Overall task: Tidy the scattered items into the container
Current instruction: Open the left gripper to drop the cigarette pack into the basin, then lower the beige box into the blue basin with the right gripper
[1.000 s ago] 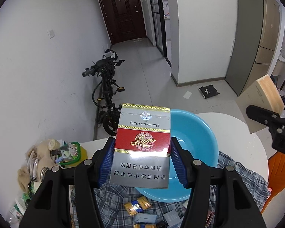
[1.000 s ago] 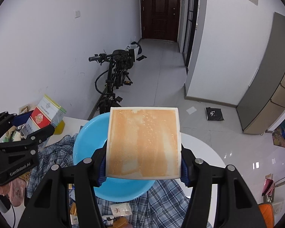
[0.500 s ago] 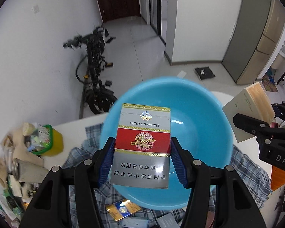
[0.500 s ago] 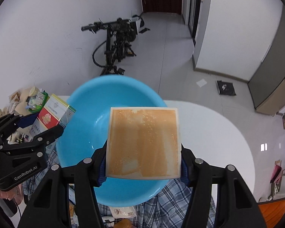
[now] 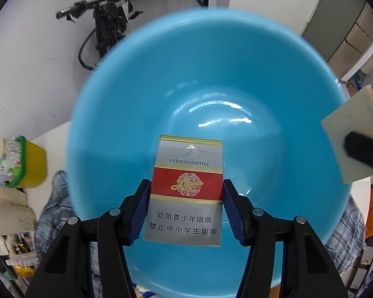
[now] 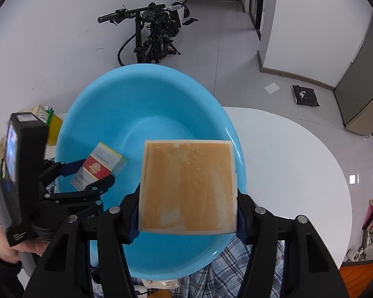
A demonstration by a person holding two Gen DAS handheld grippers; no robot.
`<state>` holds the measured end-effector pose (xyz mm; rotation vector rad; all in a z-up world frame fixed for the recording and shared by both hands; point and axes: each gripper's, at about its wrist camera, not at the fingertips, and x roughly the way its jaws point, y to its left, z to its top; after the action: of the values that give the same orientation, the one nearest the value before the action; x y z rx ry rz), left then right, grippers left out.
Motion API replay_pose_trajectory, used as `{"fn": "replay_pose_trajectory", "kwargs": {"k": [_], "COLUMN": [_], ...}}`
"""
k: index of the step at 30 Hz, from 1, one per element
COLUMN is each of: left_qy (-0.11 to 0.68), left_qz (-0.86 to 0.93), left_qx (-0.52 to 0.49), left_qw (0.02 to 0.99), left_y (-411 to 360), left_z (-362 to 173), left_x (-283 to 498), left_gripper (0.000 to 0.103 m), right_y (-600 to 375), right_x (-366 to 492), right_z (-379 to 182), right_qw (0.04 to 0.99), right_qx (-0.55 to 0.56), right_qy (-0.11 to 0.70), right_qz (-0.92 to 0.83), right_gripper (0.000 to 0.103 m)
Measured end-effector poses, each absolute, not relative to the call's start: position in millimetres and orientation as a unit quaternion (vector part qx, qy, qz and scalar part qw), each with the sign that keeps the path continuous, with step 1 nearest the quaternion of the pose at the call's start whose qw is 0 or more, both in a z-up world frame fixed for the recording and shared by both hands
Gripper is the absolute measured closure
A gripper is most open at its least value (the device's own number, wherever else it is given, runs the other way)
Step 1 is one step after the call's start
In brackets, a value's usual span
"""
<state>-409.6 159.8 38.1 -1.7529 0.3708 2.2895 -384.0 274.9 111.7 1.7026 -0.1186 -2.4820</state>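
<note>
My left gripper (image 5: pixel 186 208) is shut on a silver and red cigarette pack (image 5: pixel 186 191), held low inside the big blue basin (image 5: pixel 211 69), which fills the left wrist view. My right gripper (image 6: pixel 187 209) is shut on a flat orange packet with a pale border (image 6: pixel 189 186), held over the near right part of the blue basin (image 6: pixel 136 114). In the right wrist view the left gripper (image 6: pixel 92 177) and its cigarette pack (image 6: pixel 98 166) sit within the basin's left side. The orange packet's pale edge (image 5: pixel 353 134) shows at the right of the left wrist view. The basin's bottom is bare.
The basin stands on a plaid cloth (image 6: pixel 226 270) over a white round table (image 6: pixel 291 164). A yellow tub (image 5: pixel 29 161) and cluttered items lie at the left. A bicycle (image 6: pixel 151 32) leans on the wall beyond. Small packets (image 6: pixel 161 283) lie below the basin's near rim.
Both grippers have dropped toward the basin and tilted downward. The cigarette pack has gone from above the rim to inside the bowl; the orange packet now hangs lower over it.
</note>
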Motion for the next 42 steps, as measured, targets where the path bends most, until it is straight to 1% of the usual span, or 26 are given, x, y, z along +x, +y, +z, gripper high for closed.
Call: {"fn": "replay_pose_trajectory", "kwargs": {"k": [6, 10, 18, 19, 21, 22, 23, 29, 34, 37, 39, 42], "left_qy": [0.109, 0.111, 0.105, 0.101, 0.103, 0.109, 0.114, 0.120, 0.110, 0.106, 0.103, 0.077], "left_qz": [0.764, 0.755, 0.738, 0.739, 0.747, 0.752, 0.759, 0.774, 0.794, 0.805, 0.816, 0.820], "left_qx": [-0.623, -0.632, -0.643, -0.641, -0.630, -0.622, -0.613, -0.592, -0.572, -0.556, -0.547, -0.548], "left_qw": [0.127, 0.131, 0.173, 0.179, 0.185, 0.187, 0.187, 0.189, 0.175, 0.179, 0.157, 0.146], "left_y": [166.0, 172.4, 185.5, 185.5, 184.8, 184.2, 183.1, 168.9, 147.1, 136.3, 118.5, 92.0], "left_z": [6.5, -9.0, -16.1, -14.1, -8.1, -4.5, -0.5, 25.9, 63.4, 88.8, 104.9, 120.9], "left_x": [-415.8, -414.1, -405.5, -404.0, -400.0, -397.5, -394.7, -383.7, -370.4, -381.3, -385.7, -391.9], "left_gripper": [0.043, 0.043, 0.043, 0.043, 0.038, 0.029, 0.025, 0.025, 0.025, 0.025, 0.025, 0.025], "right_y": [275.1, 277.2, 278.7, 278.6, 278.9, 279.3, 279.7, 279.4, 262.8, 247.8, 236.3, 222.2], "right_x": [-386.5, -389.9, -386.9, -386.4, -385.9, -385.4, -384.7, -377.1, -378.0, -381.0, -382.0, -383.1], "right_z": [110.0, 106.1, 103.0, 104.1, 106.8, 109.0, 111.0, 120.6, 122.1, 113.6, 102.4, 78.6], "right_qw": [0.067, 0.063, 0.066, 0.066, 0.066, 0.067, 0.067, 0.076, 0.089, 0.095, 0.097, 0.091], "right_qx": [0.567, 0.570, 0.573, 0.571, 0.569, 0.566, 0.564, 0.554, 0.553, 0.557, 0.564, 0.579], "right_qy": [-0.037, -0.041, -0.044, -0.044, -0.046, -0.047, -0.049, -0.055, -0.051, -0.040, -0.029, -0.008], "right_qz": [-0.820, -0.818, -0.816, -0.817, -0.819, -0.820, -0.822, -0.827, -0.827, -0.824, -0.820, -0.810], "right_gripper": [0.046, 0.046, 0.046, 0.046, 0.046, 0.046, 0.046, 0.046, 0.046, 0.046, 0.046, 0.046]}}
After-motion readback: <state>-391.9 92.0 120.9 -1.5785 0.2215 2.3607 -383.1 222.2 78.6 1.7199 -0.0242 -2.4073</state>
